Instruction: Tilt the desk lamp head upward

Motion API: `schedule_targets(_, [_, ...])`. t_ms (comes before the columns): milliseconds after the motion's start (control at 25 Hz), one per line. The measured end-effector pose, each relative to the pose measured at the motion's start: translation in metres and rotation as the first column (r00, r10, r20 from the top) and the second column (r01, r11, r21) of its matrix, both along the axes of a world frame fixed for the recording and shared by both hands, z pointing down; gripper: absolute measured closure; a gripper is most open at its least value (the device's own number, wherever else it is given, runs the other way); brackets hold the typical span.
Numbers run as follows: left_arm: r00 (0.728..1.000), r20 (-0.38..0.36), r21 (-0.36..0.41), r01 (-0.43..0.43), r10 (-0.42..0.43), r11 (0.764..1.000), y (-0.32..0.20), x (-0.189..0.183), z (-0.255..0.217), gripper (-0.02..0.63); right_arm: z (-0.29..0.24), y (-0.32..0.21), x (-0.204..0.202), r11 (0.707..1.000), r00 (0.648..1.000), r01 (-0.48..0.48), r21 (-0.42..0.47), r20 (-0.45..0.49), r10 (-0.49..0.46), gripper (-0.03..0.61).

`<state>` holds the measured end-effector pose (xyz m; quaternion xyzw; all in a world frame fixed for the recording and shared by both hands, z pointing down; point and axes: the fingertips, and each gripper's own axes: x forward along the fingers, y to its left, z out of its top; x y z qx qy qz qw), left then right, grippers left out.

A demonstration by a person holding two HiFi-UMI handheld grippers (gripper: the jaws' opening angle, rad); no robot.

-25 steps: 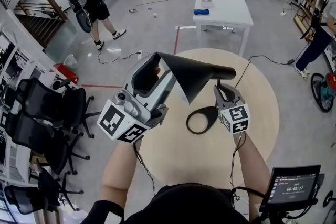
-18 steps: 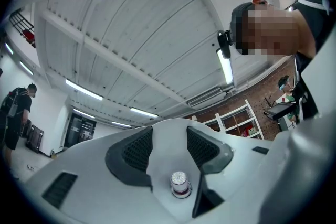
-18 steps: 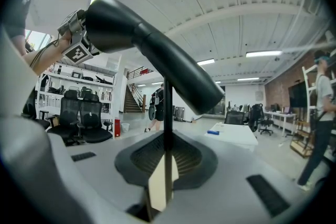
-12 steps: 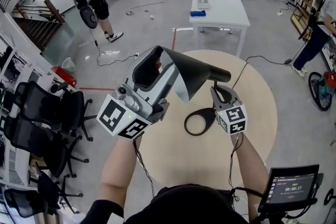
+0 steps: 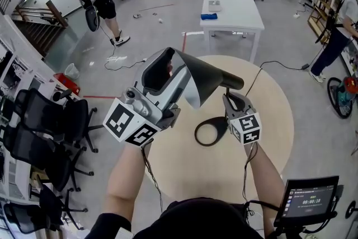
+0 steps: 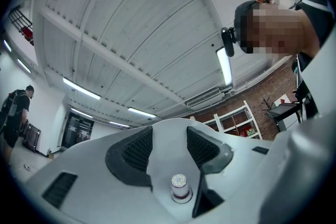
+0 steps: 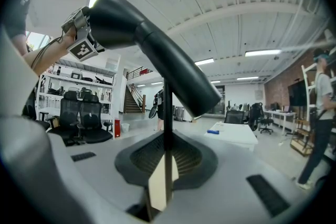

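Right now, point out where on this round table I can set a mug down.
Bare wood: the near arc of the table between the ring base and the person's arms, and the right side past the right hand-held gripper, this side of the cable. Crowded: the middle, where base, stem, lamp head and left hand-held gripper bunch. Under the head is hidden.

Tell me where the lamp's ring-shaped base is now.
In the head view the base lies on the round table, just left of the right gripper, under the black lamp head.
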<state>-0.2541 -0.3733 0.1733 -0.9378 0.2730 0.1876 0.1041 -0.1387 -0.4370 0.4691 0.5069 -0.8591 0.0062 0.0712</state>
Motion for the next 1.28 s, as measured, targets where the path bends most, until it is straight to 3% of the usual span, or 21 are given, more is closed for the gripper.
schedule_targets(360, [0.999, -0.044, -0.029, 0.0, -0.001, 1.0, 0.005, -0.006, 0.003, 0.399, -0.004, 0.002, -0.001, 1.0, 1.0, 0.007, 0.005, 0.003, -0.007, 0.535])
schedule_targets(560, [0.998, 0.011, 0.0, 0.058, -0.058, 0.998, 0.022, -0.005, 0.02, 0.399, -0.004, 0.0, 0.001, 0.998, 0.999, -0.013, -0.056, 0.031, 0.014, 0.534])
schedule_targets(840, [0.988, -0.015, -0.134, 0.148, -0.151, 0.98, 0.046, -0.043, 0.061, 0.399, -0.008, 0.025, 0.018, 0.993, 0.985, -0.09, -0.08, 0.14, 0.1, 0.534])
schedule_targets(960, [0.982, 0.009, -0.219, 0.184, -0.187, 0.958, 0.061, -0.051, 0.095, 0.399, -0.008, 0.046, 0.023, 0.991, 0.974, -0.066, -0.119, 0.21, 0.09, 0.534])
schedule_targets(1080, [0.982, 0.082, -0.341, 0.191, -0.173, 0.921, 0.079, -0.039, 0.158, 0.399, 0.005, 0.077, 0.022, 0.986, 0.972, -0.003, -0.164, 0.232, 0.041, 0.534])
schedule_targets(1280, [0.979, 0.124, -0.545, 0.203, -0.162, 0.813, 0.135, -0.028, 0.243, 0.399, 0.016, 0.147, 0.023, 0.974, 0.97, 0.066, -0.215, 0.243, -0.011, 0.534])
